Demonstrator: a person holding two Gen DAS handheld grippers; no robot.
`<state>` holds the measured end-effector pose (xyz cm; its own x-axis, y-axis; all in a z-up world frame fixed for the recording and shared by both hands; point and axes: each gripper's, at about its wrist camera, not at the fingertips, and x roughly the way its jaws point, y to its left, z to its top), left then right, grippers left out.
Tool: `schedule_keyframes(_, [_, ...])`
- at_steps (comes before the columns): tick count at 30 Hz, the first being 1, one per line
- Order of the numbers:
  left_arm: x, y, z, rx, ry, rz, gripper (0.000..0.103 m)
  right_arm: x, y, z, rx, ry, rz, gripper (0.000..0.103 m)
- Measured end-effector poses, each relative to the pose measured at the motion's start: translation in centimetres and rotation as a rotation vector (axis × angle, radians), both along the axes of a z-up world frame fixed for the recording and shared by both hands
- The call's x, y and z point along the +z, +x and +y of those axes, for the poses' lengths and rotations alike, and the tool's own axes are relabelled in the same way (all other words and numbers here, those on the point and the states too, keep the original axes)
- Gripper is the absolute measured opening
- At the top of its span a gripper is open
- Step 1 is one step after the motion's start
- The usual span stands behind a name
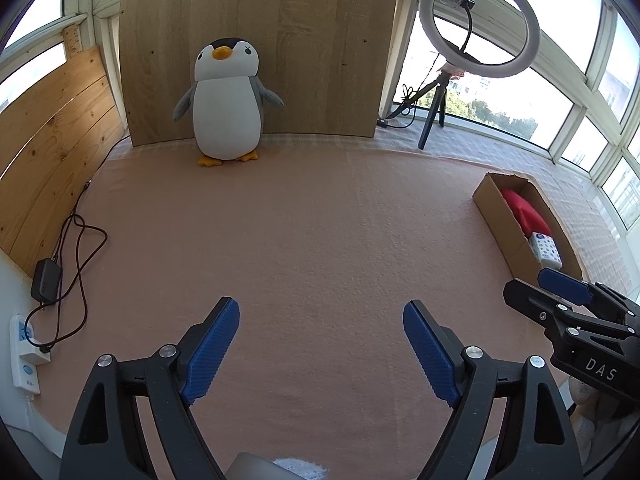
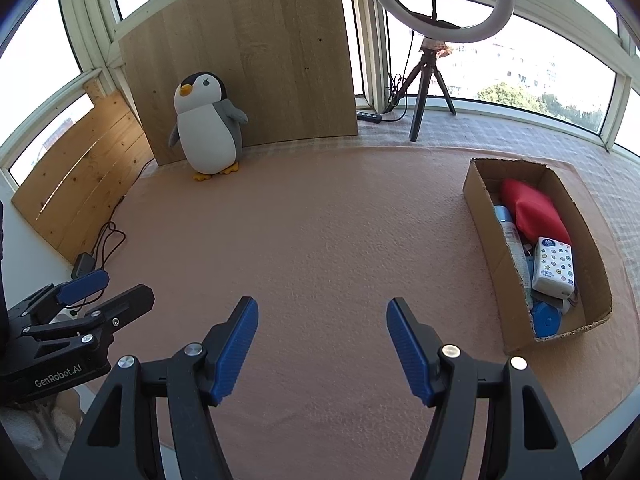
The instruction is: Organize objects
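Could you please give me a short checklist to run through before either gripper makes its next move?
1. Left gripper open and holding nothing: ok.
2. Right gripper open and holding nothing: ok.
3. Cardboard box upright, open on top, with the red pouch and tissue pack inside: ok.
4. Room left in the box: cannot tell; it looks fairly full.
5. Loose items still to sort on the pink mat: none seen apart from the penguin toy standing against the wooden board; whether it belongs in the box, cannot tell.
6. Both grippers apart from each other: ok.
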<state>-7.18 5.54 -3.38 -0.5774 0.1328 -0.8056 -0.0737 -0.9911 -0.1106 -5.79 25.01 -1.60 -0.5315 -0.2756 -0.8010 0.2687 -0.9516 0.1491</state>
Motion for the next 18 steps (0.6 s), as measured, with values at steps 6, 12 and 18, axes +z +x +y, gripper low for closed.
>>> schedule_keyframes(6, [-0.07, -0.09, 0.25, -0.006, 0.0, -0.003, 0.087, -0.12, -0.05, 0.24, -0.007, 0.003, -0.004, 0.063])
schedule_keyframes(12, [-0.19, -0.23, 0.45, -0.015, -0.002, -0.006, 0.087, -0.34, -0.19, 0.31, -0.012, 0.001, -0.011, 0.063])
schedule_keyframes(18, [-0.2, -0.28, 0.54, -0.015, 0.0, -0.008, 0.087, -0.53, -0.27, 0.37, -0.012, 0.001, -0.018, 0.063])
